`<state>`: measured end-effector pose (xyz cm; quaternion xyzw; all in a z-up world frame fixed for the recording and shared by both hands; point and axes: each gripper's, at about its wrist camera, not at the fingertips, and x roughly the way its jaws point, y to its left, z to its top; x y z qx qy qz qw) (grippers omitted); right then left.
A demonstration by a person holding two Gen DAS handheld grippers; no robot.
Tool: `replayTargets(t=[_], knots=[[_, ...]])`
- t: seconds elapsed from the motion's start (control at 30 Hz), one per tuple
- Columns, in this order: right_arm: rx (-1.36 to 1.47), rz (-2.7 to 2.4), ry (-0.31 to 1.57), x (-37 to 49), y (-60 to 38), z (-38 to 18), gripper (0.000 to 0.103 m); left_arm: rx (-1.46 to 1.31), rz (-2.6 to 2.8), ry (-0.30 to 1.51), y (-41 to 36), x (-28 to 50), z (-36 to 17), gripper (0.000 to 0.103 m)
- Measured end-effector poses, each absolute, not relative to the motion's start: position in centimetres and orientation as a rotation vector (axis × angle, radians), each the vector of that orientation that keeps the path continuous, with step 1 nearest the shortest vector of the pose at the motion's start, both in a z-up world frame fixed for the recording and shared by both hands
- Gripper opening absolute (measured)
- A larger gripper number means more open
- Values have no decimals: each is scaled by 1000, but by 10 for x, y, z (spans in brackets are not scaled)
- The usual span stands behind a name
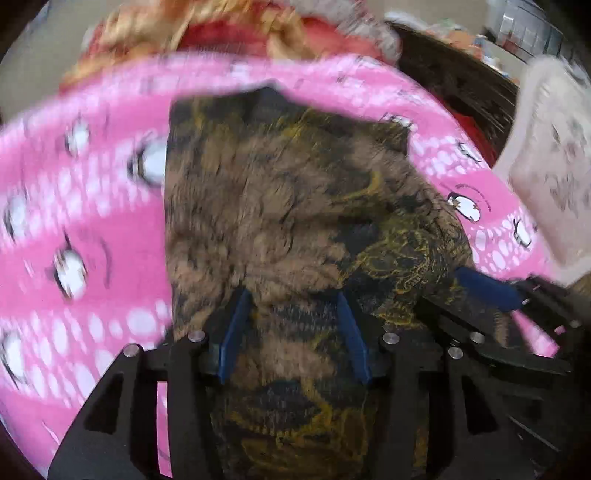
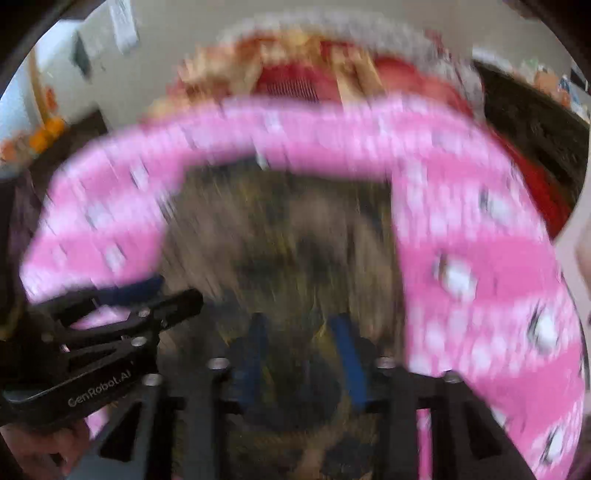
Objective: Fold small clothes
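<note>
I find the brown-and-black patterned garment (image 1: 295, 221) lying folded mid-surface on the pink patterned cloth (image 1: 74, 221); left gripper (image 1: 291, 328) and right gripper (image 2: 299, 350) stand with jaws apart, gripping nothing; I judge this fold finished, further clothes possibly remaining.

Garment (image 1: 288, 206) was brown/tan mottled with black, yellow line tracery on top. Cloth under it (image 1: 92, 206) was pink, bands of white dots plus white cartoon eyes outlined black. Left gripper (image 1: 293, 332) was black frame, blue pads. Pile behind (image 1: 229, 26) was red, orange-gold, blurred.
</note>
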<state>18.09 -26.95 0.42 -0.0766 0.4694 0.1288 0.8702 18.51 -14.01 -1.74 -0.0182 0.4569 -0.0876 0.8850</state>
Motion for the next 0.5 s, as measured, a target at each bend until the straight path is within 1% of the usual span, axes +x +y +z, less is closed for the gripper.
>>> replayTargets(t=[0.03, 0.1, 0.13, 0.2, 0.23, 0.27, 0.3, 0.33, 0.37, 0.4, 0.43, 0.47, 0.5], knots=[[-185, 266, 956, 176, -268, 8, 41, -37, -176, 961, -141, 184, -15, 49], [-167, 251, 955, 163, -269, 27, 41, -120, -195, 954, -131, 174, -2, 49], [-154, 264, 918, 153, -269, 38, 41, -157, -215, 919, -126, 163, 9, 49], [-173, 288, 810, 122, -267, 57, 42, -148, -229, 847, -123, 140, 21, 50], [-183, 287, 788, 111, -268, 56, 48, -132, -231, 842, -124, 130, 19, 53], [-197, 289, 793, 102, -267, 44, 55, -124, -238, 860, -126, 125, 12, 54], [-207, 285, 816, 100, -267, 33, 57, -112, -253, 923, -130, 125, -7, 54], [-217, 269, 873, 102, -270, 12, 58, -96, -269, 937, -131, 124, -22, 54], [-197, 255, 878, 100, -278, -6, 62, -61, -279, 883, -132, 118, -24, 54], [-166, 258, 840, 96, -285, -7, 71, -50, -283, 878, -133, 117, -24, 54], [-130, 270, 833, 95, -291, -9, 73, -57, -284, 884, -133, 118, -24, 55], [-86, 262, 856, 99, -298, -10, 84, -70, -287, 897, -132, 120, -23, 56], [-53, 248, 893, 104, -303, -13, 89, -82, -294, 906, -132, 123, -22, 60]])
